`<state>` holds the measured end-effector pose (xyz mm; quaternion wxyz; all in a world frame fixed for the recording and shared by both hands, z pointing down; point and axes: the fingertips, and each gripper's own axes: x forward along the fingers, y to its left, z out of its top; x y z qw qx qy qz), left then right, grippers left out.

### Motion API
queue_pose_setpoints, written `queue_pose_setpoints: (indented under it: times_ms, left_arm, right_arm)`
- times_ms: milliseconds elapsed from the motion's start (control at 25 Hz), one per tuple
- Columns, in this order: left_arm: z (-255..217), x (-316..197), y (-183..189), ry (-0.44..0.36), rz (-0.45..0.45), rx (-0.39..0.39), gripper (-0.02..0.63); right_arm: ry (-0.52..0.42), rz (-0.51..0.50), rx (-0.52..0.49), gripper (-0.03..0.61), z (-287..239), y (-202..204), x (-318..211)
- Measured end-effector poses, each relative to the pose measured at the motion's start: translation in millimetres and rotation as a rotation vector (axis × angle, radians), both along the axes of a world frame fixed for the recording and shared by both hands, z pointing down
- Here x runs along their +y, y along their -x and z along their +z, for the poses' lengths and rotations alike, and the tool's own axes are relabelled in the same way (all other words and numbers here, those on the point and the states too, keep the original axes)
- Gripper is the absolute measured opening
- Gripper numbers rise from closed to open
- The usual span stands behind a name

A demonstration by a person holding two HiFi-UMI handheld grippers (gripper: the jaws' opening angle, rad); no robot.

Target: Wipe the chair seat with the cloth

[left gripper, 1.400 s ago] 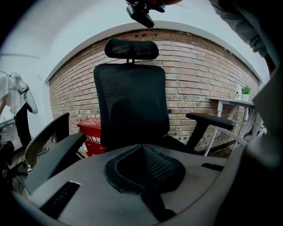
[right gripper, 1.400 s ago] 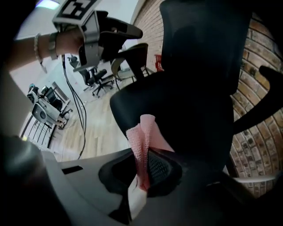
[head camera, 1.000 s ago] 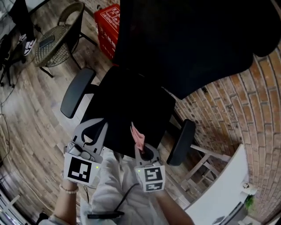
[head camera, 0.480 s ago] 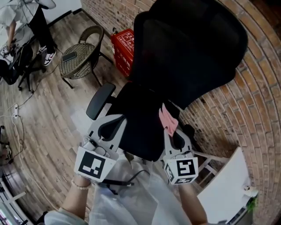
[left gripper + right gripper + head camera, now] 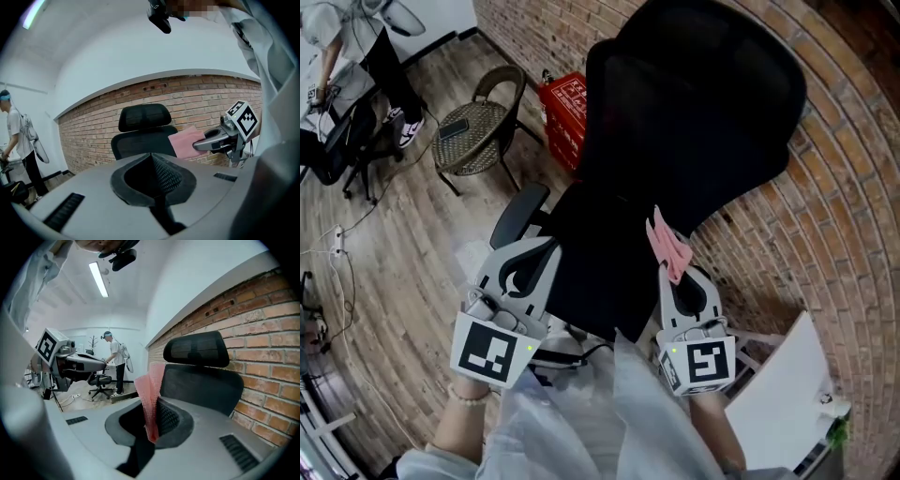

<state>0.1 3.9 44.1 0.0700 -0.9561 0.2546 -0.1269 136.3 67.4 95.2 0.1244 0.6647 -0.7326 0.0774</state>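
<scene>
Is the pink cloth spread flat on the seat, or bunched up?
Bunched up: the pink cloth stands gathered, pinched between the shut jaws of the right hand-held gripper.

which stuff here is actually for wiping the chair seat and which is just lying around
For the job:
- black mesh office chair, with its seat
- pink cloth, pinched in the right gripper
- left gripper, shut and empty

Just around:
- brown wicker chair, with what looks like a dark phone on it
- red box
- white tabletop
</scene>
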Motion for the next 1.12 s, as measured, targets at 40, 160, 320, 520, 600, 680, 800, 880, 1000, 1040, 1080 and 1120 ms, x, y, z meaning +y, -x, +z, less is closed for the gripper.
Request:
queue_pose_setpoints:
  times_ms: [40, 160, 320, 520, 600, 680, 800, 880, 1000, 1040, 1080, 1120]
  left_arm:
    - [-2, 0, -1, -0.002, -0.003, 0.005, 0.018]
    - [-7, 1, -3, 0.007, -0.012, 0.022, 0.018]
    - [-8, 4, -4, -0.006, 0.005, 0.014, 0.018]
    - [-7, 7, -9, -0.049, 0.033, -0.024, 0.018]
    - [-7, 8, -9, -0.053, 0.036, -0.027, 0.018]
    - [-9, 8, -8, -0.054, 0.035, -0.025, 0.018]
    - [-9, 8, -9, -0.056, 0.035, -0.028, 0.018]
    - [-8, 8, -10, -0.052, 0.033, -0.028, 0.018]
    - [-7, 7, -10, -0.043, 0.025, -0.021, 0.018]
    - [-7, 7, -10, -0.044, 0.024, -0.021, 0.018]
    - [-7, 7, -10, -0.045, 0.024, -0.022, 0.018]
    - [-7, 7, -10, -0.045, 0.025, -0.022, 0.018]
  right_arm:
    - [-0.003, -0.003, -0.001, 0.055, -2, 0, 0]
    - [-0.013, -0.009, 0.003, 0.055, -6, 4, -1]
    - [-0.021, -0.025, 0.016, 0.055, -12, 12, 0]
    - [-0.032, -0.038, 0.013, 0.055, -11, 14, -2]
    - [-0.032, -0.039, 0.014, 0.055, -11, 15, -2]
    - [-0.030, -0.040, 0.017, 0.055, -12, 16, -2]
    - [-0.029, -0.046, 0.024, 0.055, -13, 16, -3]
    - [-0.029, -0.048, 0.030, 0.055, -13, 15, -3]
    - [-0.035, -0.035, 0.032, 0.055, -14, 12, -5]
    - [-0.036, -0.030, 0.031, 0.055, -14, 11, -5]
    - [-0.034, -0.027, 0.030, 0.055, -14, 10, -5]
    - [-0.032, -0.026, 0.030, 0.055, -14, 10, -5]
